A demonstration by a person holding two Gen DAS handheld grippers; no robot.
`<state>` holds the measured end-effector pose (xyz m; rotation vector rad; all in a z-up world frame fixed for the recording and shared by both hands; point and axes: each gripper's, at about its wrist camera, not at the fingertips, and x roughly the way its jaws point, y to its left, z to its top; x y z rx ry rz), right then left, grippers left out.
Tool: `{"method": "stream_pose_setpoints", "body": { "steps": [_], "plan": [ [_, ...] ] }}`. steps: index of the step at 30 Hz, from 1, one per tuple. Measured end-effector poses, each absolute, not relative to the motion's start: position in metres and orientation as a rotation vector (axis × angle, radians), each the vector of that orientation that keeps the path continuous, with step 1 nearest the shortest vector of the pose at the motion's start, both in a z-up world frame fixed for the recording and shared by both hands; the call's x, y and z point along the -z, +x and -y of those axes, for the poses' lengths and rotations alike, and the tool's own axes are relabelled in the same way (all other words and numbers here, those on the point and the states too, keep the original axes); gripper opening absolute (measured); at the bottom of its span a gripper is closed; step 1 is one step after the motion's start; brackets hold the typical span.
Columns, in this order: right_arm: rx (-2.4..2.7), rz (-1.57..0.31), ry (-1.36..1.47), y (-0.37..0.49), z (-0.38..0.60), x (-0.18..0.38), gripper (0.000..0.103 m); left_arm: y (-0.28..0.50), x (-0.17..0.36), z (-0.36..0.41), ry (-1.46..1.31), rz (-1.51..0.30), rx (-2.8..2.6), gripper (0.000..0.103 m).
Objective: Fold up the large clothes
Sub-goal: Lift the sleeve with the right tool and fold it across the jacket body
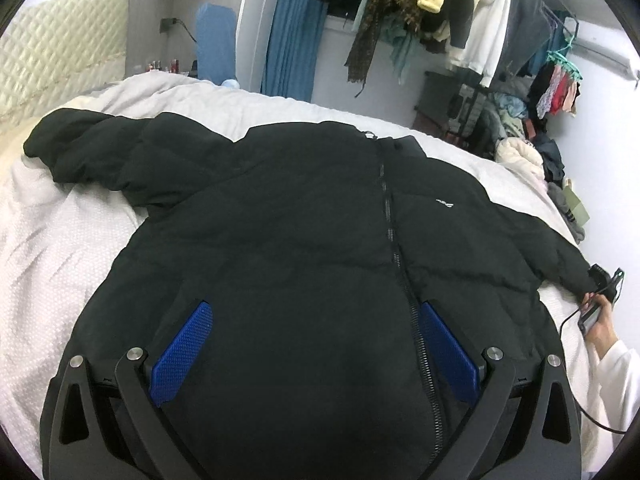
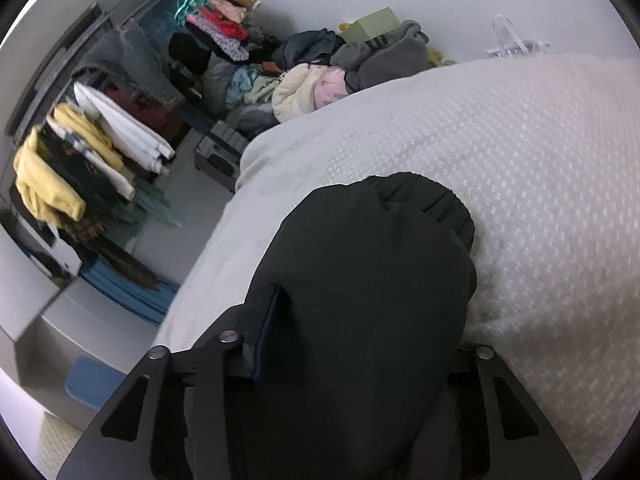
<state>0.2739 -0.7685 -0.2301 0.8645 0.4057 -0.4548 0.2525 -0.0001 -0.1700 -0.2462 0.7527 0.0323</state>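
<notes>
- Lying face up and spread across the bed (image 1: pixel 60 272), the black puffer jacket (image 1: pixel 304 216) is zipped shut with both sleeves stretched outward; I judge the folding barely begun, since no fold shows anywhere yet.
- One jacket is in play, with two sleeves: the left sleeve (image 1: pixel 80 140) rests flat toward the headboard, and the right sleeve cuff (image 2: pixel 404 208) sits up in the right wrist view.
- Left claw (image 1: pixel 316 344) hovers over the jacket's hem, its two blue pads spread wide apart, gripping nothing.
- Right claw (image 2: pixel 360 344) has the sleeve bulging between its fingers; it appears clamped on that sleeve, though one finger is hidden by fabric.
- Left to do, by my reckoning: bring both sleeves in, then fold the body.
- Beyond the bed: one clothes rack (image 1: pixel 440 8), and one heap of garments (image 2: pixel 312 76) by the wall.
</notes>
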Motion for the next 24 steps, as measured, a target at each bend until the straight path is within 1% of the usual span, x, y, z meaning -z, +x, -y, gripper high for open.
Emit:
{"method": "stream_pose_setpoints", "body": {
  "steps": [1, 2, 5, 9, 14, 18, 24],
  "plan": [
    [0.453, -0.416, 0.854, 0.273, 0.767, 0.226, 0.021, 0.252, 0.170, -0.001, -0.237, -0.750, -0.040, 0.103],
    [0.456, -0.419, 0.847, 0.271, 0.765, 0.220, 0.014, 0.250, 0.168, -0.002, -0.228, -0.744, -0.048, 0.103],
    [0.465, -0.378, 0.843, 0.259, 0.762, 0.198, 0.007, 0.245, 0.162, -0.005, -0.202, -0.718, -0.085, 0.103],
    [0.469, -0.297, 0.786, 0.237, 0.756, 0.149, 0.005, 0.233, 0.145, -0.016, -0.189, -0.643, -0.137, 0.103],
    [0.486, -0.286, 0.709, 0.227, 0.738, 0.098, 0.004, 0.220, 0.137, -0.026, -0.126, -0.623, -0.186, 0.103],
    [0.489, -0.275, 0.668, 0.228, 0.708, 0.059, 0.004, 0.217, 0.136, -0.030, -0.104, -0.631, -0.162, 0.103],
    [0.412, -0.243, 0.531, 0.240, 0.634, -0.024, 0.005, 0.200, 0.136, -0.034, -0.094, -0.619, -0.123, 0.103]
  ]
}}
